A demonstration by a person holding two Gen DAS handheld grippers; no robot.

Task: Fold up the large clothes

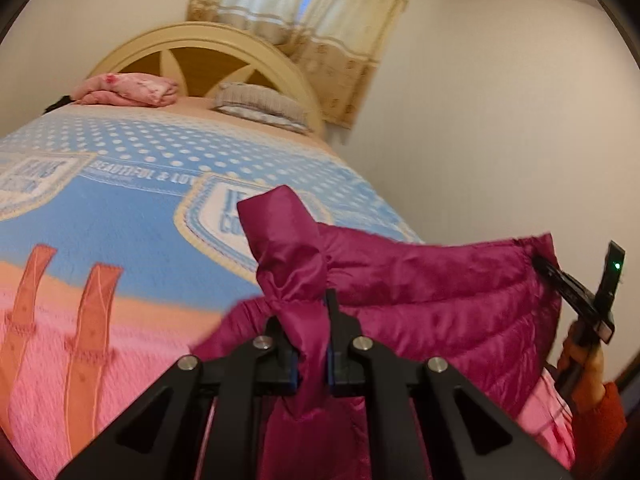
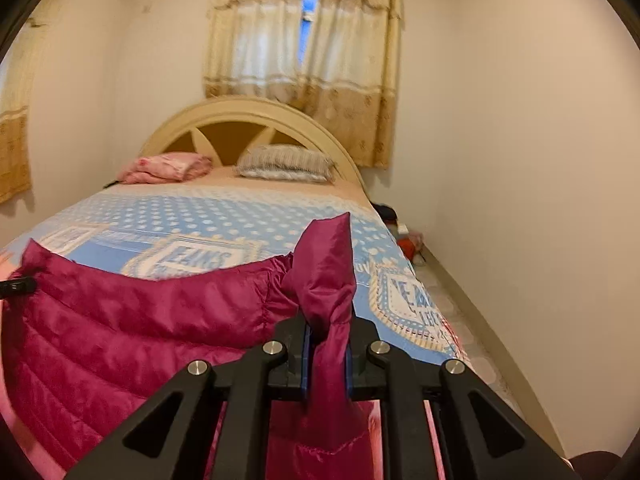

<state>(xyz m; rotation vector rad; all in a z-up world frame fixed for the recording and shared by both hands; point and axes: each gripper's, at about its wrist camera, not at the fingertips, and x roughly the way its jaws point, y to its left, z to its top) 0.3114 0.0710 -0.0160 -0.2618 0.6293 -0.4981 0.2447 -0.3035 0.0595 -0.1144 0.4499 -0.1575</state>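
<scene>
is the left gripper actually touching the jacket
Touching. In the left wrist view the left gripper has both fingers closed on a bunched fold of the maroon jacket, with fabric squeezed between the blue pads.

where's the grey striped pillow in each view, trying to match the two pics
Left wrist view: the grey striped pillow lies upper centre, tilted, at the right of the bed's head.
Right wrist view: the pillow lies centre, slightly above the middle, nearly level.
Shared landmark: the cream arched wooden headboard just behind it, with the folded pink blanket to its left.
</scene>
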